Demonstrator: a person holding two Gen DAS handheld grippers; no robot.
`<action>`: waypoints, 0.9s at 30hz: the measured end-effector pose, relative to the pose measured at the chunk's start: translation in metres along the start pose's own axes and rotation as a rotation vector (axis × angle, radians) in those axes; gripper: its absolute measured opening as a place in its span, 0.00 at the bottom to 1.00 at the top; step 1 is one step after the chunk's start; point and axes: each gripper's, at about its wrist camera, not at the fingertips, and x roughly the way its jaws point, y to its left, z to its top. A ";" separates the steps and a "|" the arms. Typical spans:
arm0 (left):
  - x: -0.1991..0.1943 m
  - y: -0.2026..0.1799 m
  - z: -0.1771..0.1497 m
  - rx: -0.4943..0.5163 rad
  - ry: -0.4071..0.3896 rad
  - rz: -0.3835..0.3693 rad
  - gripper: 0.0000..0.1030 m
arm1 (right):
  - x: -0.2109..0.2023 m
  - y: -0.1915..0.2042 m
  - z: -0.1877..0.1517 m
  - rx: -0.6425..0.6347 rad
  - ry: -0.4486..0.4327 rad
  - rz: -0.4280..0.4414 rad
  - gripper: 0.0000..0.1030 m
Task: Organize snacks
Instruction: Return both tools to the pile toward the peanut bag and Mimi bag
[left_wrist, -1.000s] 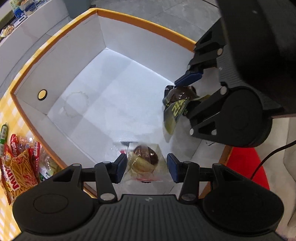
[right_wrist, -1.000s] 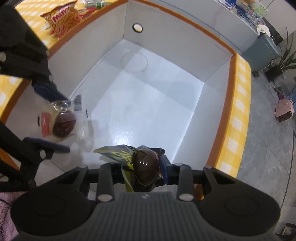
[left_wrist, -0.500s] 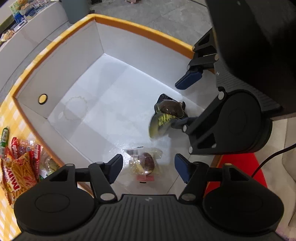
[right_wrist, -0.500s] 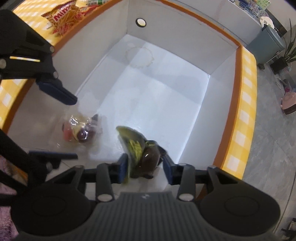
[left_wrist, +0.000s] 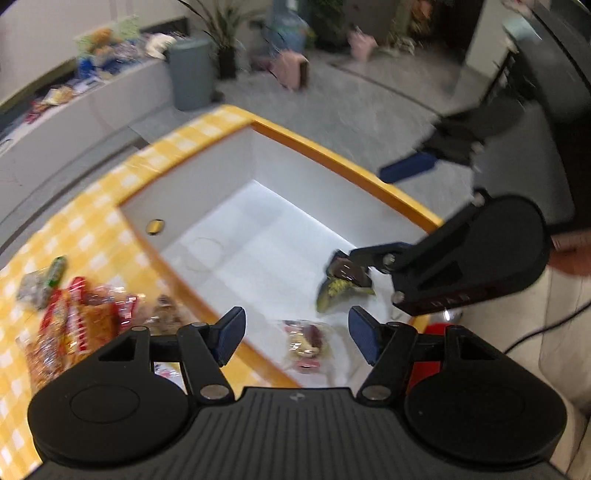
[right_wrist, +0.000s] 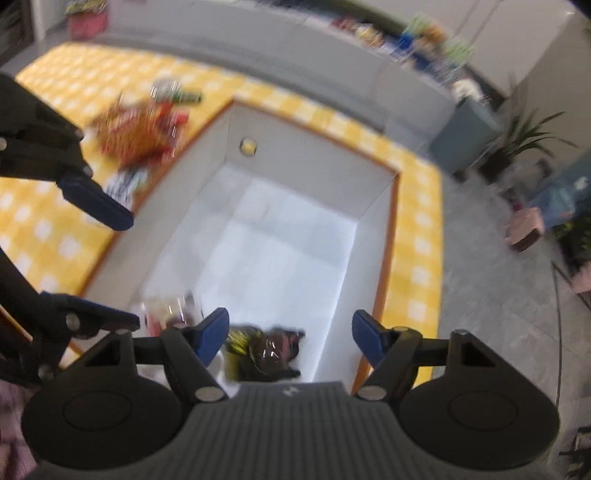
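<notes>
Blurred, unreadable wrappers (left_wrist: 83, 325) beside box (left_wrist: 325, 153)

Bright, even light; motion blur, fisheye-warped edges.

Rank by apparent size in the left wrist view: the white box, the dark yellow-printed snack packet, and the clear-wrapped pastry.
1. White orange-rimmed box, clearly largest.
2 and 3. Dark yellow-printed snack packet and clear-wrapped pastry look alike in size; blur leaves them unranked.

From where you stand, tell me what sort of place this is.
Probably a home living area or a staged household room, though motion blur leaves this unsure. A yellow checked tablecloth carries a white box and loose snack packets, with a grey bin and potted plants on the tiled floor.
</notes>
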 end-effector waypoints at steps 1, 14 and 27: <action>-0.006 0.004 -0.003 -0.008 -0.022 0.012 0.73 | -0.005 0.005 0.000 0.013 -0.025 -0.015 0.70; -0.059 0.057 -0.066 -0.157 -0.235 0.257 0.73 | -0.028 0.094 0.024 0.170 -0.313 -0.058 0.70; -0.081 0.126 -0.155 -0.353 -0.301 0.364 0.73 | 0.010 0.188 0.030 0.190 -0.401 -0.135 0.72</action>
